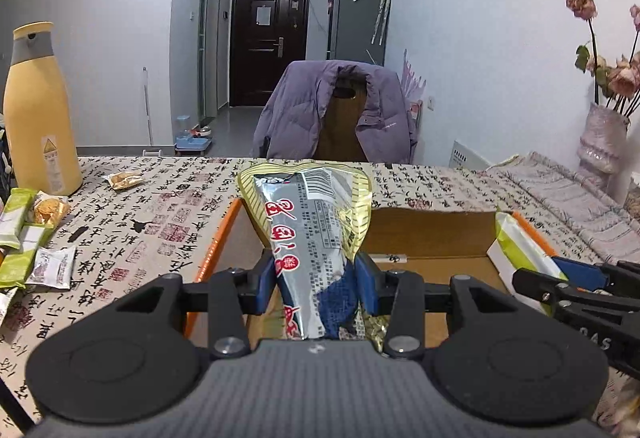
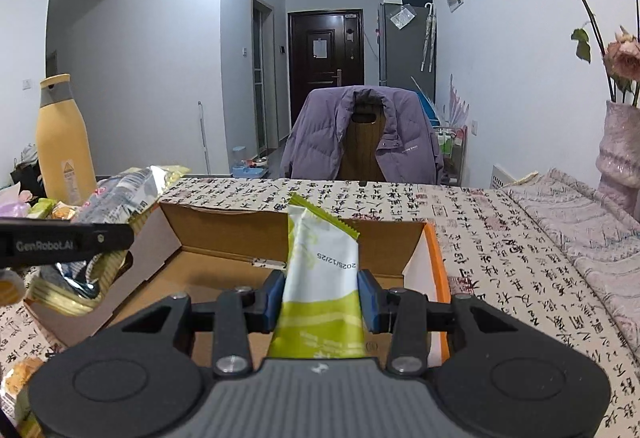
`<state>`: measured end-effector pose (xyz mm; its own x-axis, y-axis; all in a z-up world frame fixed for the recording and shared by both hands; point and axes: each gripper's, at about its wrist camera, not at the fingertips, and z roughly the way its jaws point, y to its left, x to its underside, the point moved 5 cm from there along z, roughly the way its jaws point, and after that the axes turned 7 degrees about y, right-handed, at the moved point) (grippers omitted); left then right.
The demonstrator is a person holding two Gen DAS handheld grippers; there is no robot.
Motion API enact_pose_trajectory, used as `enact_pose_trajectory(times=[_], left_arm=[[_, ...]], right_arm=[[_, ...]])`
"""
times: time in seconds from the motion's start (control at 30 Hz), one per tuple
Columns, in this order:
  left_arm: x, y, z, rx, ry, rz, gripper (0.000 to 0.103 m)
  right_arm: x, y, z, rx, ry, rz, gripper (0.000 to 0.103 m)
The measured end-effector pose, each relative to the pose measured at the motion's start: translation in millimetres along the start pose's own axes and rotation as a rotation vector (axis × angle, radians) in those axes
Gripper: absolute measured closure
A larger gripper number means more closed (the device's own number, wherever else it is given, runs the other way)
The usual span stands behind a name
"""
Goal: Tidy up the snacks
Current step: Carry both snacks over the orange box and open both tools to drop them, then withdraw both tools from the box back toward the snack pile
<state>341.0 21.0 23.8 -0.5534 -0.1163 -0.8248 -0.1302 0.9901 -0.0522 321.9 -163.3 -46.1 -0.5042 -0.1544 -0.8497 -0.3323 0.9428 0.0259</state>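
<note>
Both tongs grip snacks over the cardboard box (image 2: pixel 224 234), left tongs (image 1: pixel 316 278) a silver packet (image 1: pixel 308 222), right tongs (image 2: pixel 322 298) a green packet (image 2: pixel 320 266), while more snacks (image 1: pixel 36 238) wait left of the box.

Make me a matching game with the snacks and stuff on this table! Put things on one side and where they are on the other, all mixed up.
Things:
1. silver and gold snack bag
2. green and white snack packet
3. yellow bottle
4. purple jacket

Places:
A. draped over the chair behind the table
B. clamped in the right gripper
C. standing on the table's left side
D. clamped in the left gripper

Pairs: 1-D, 2-B, 3-C, 4-A
</note>
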Motion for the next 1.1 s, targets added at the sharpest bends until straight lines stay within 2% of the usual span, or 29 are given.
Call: enact_pose_trajectory(times=[0.17,0.2,0.27,0.3,0.33,0.37,0.4,0.43,0.47,0.83,1.1], left_arm=[[9.6,-1.1,10.3,0.012,0.018,0.021,0.059],[11.0,-0.4,12.5,0.017,0.019,0.023,0.056],[13.3,0.9,12.3,0.024,0.015,0.018,0.043],[14.0,1.4,10.9,0.028,0.008,0.014,0.031],[13.7,2.4,8.6,0.029,-0.005,0.010,0.023],[13.2,3.5,4.9,0.027,-0.026,0.006,0.014],[12.3,4.3,1.8,0.024,-0.041,0.001,0.007],[11.3,6.4,-1.9,0.019,-0.062,-0.013,0.000],[10.6,8.3,-5.2,0.013,-0.084,-0.029,0.000],[1.6,7.6,-15.9,0.029,-0.115,-0.052,0.000],[-9.5,2.2,-52.2,0.039,-0.168,-0.050,0.000]], right_arm=[[3.7,-4.2,4.2,-0.016,0.011,0.016,0.063],[4.3,-4.1,4.0,-0.020,0.011,0.015,0.062],[4.0,-4.6,2.3,-0.016,0.001,0.017,0.060],[4.1,-5.6,0.4,-0.016,-0.006,0.021,0.045],[4.2,-7.5,-1.8,-0.016,-0.014,0.026,0.039],[4.2,-8.4,-3.9,-0.017,-0.024,0.031,0.022],[3.9,-9.4,-5.9,-0.018,-0.035,0.037,0.010],[3.9,-10.4,-8.0,-0.017,-0.045,0.043,0.006],[4.0,-11.7,-10.0,-0.015,-0.057,0.049,0.000],[2.5,-18.5,-14.9,-0.022,-0.088,0.069,0.000],[-9.6,-9.7,-44.5,0.007,-0.129,0.027,0.000]])
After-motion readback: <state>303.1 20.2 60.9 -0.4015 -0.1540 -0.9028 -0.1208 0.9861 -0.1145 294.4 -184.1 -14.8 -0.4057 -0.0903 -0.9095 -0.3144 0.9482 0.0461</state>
